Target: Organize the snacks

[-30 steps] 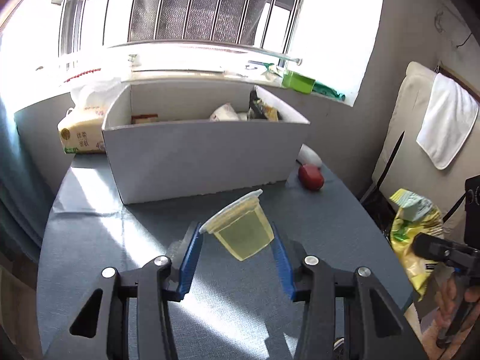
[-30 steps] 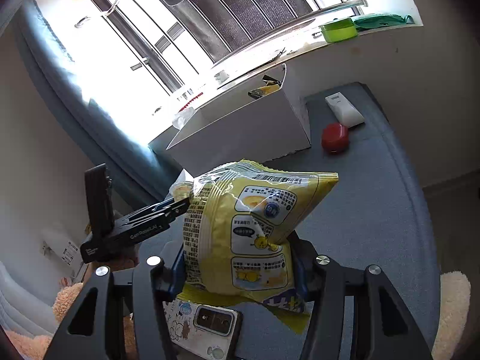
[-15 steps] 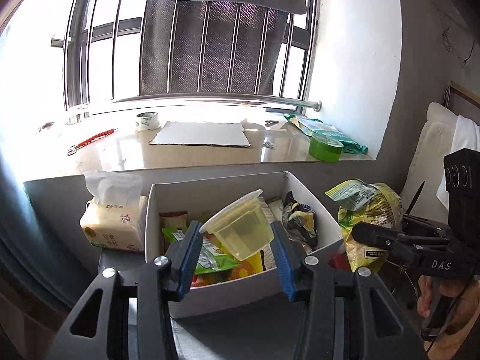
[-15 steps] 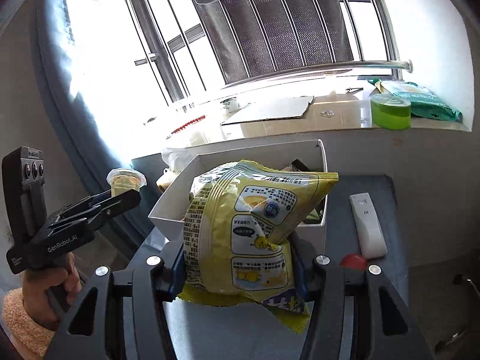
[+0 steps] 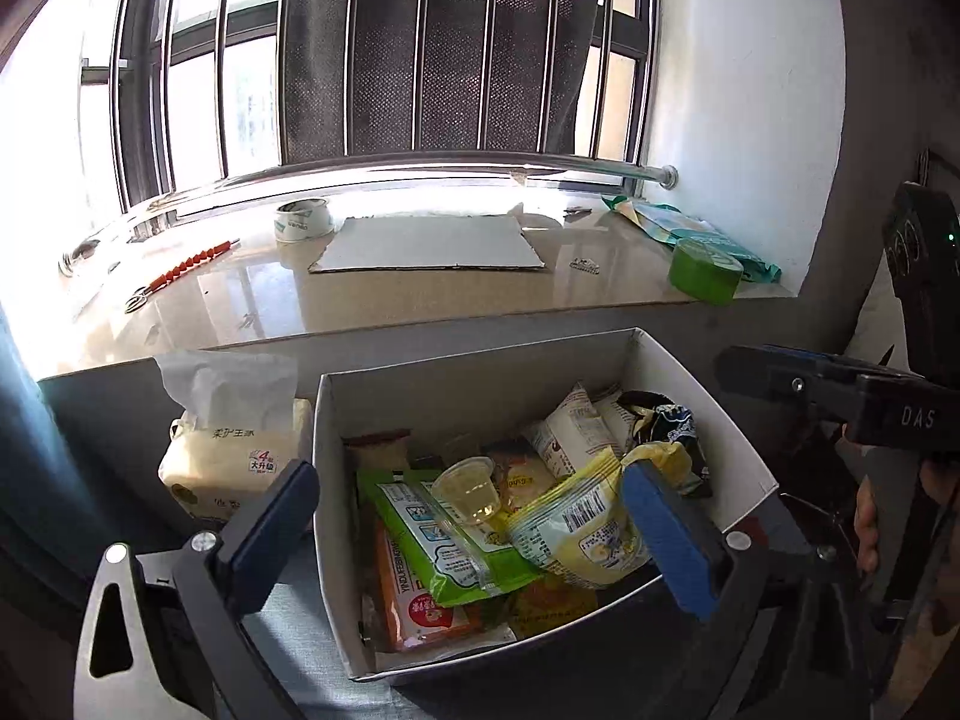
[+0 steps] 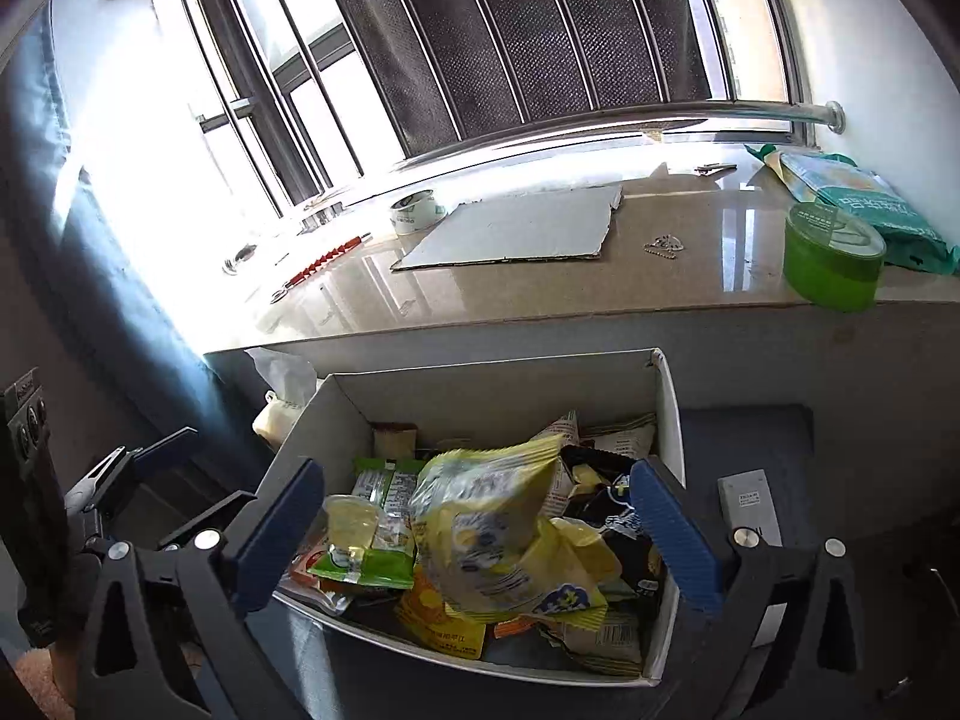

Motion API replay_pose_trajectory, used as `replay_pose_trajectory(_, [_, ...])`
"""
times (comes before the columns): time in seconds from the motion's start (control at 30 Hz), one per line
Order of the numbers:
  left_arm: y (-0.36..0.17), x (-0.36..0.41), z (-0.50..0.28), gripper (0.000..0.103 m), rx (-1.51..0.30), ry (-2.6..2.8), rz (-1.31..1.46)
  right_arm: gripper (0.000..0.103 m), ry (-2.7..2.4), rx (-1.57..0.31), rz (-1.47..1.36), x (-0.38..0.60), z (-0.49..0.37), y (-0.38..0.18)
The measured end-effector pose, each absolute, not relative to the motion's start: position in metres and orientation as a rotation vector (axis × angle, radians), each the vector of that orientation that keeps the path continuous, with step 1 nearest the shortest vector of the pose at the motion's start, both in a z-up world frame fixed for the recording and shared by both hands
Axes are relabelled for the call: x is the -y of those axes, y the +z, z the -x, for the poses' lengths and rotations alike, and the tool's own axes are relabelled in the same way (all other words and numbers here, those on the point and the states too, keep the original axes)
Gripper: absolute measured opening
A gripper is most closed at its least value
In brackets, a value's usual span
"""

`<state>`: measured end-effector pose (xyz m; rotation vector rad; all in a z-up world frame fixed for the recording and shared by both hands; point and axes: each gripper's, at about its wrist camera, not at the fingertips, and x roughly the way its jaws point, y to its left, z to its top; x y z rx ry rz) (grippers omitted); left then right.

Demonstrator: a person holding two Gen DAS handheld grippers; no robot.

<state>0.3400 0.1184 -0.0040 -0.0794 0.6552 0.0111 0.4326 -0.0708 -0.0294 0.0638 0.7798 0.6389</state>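
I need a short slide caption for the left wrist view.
Open left gripper above the white box, where the jelly cup and yellow chip bag lie.

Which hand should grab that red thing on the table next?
Probably the right gripper. It is open and empty above the right side of the box. The red thing is not visible now, but the remote lies just right of the box.
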Motion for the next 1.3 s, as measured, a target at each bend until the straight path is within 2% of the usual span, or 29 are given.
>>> replay_pose_trajectory(0.37, [0.017, -0.083, -0.279, 0.103, -0.512, 0.21, -0.058, 0.103, 0.575, -0.596, 0.112, 0.081, -0.373, -0.011])
replay_pose_trajectory(0.53, [0.024, -0.07, -0.236, 0.103, -0.511, 0.153, 0.006, 0.103, 0.532, -0.491, 0.204, 0.091, -0.322, 0.002])
replay_pose_trajectory(0.8, [0.025, -0.037, -0.15, 0.103, -0.523, 0.12, 0.033, 0.103, 0.658, -0.562, 0.1, 0.141, -0.242, 0.005])
replay_pose_trajectory(1.0, [0.006, -0.012, -0.085, 0.103, -0.526, 0.094, 0.07, 0.103, 0.676, -0.625, 0.068, 0.17, -0.185, -0.02])
replay_pose_trajectory(1.3, [-0.017, 0.004, -0.048, 0.103, -0.579, 0.084, 0.111, 0.103, 0.658, -0.676, 0.018, 0.202, -0.139, -0.043])
